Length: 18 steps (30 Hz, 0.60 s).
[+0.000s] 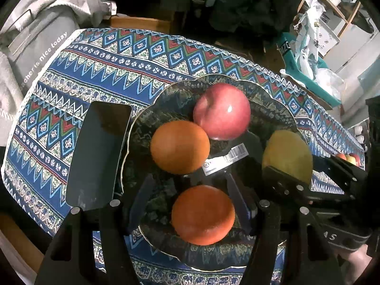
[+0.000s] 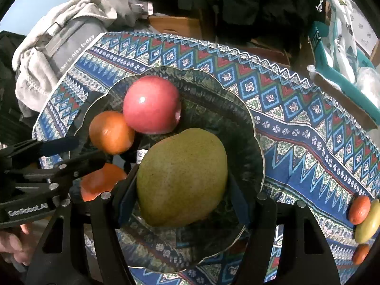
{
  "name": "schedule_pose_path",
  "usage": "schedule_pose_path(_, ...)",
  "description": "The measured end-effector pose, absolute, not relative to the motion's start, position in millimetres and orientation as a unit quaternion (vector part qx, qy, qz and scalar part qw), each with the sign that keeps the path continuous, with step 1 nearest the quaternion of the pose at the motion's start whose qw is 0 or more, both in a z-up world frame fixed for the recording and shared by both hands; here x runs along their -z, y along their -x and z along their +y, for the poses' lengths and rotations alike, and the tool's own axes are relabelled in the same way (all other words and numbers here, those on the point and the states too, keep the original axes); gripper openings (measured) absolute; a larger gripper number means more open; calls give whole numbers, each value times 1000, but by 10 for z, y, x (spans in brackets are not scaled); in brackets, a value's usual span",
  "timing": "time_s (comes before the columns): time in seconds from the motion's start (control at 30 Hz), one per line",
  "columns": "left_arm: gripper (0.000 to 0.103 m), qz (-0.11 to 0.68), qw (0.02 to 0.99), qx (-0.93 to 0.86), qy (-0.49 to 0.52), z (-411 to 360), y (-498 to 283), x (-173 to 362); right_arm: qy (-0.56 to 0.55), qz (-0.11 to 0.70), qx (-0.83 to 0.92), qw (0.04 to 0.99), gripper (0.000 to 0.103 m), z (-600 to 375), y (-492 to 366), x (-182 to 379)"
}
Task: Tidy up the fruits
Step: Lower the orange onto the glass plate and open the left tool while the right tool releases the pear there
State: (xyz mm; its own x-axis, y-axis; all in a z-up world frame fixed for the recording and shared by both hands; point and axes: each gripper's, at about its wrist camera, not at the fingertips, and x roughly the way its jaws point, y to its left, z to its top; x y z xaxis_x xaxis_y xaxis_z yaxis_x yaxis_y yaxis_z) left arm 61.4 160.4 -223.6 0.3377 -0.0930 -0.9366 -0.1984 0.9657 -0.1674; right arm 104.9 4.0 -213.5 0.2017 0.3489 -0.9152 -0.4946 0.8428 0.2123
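Note:
A glass plate (image 1: pixel 142 116) (image 2: pixel 242 109) on the patterned cloth holds a red apple (image 1: pixel 222 111) (image 2: pixel 151 104), an orange (image 1: pixel 180 146) (image 2: pixel 111 131), a second orange (image 1: pixel 203 215) (image 2: pixel 101 181) and a green-yellow mango (image 1: pixel 287 158) (image 2: pixel 181 177). My left gripper (image 1: pixel 190 199) is open, its fingers on either side of the near orange with a gap. My right gripper (image 2: pixel 181 190) has its fingers against both sides of the mango, which sits low in the plate.
A black phone (image 1: pixel 98 154) lies left of the plate. Several more fruits (image 2: pixel 363 218) lie at the cloth's right edge. A grey bag with towels (image 2: pixel 64 38) stands behind the table on the left, and a teal box with plastic bags (image 1: pixel 308 54) on the right.

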Motion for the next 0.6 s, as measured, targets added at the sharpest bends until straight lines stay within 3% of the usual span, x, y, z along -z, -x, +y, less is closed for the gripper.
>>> schedule_pose_path(0.3,67,578,807,-30,119,1539,-548,2201,71,584,-268,763,71,-4,-1051,2240)
schedule_pose_path(0.6,67,578,808,-25,110,1478,-512,2156,61,545,-262,795,71,-118,-1072,1907)
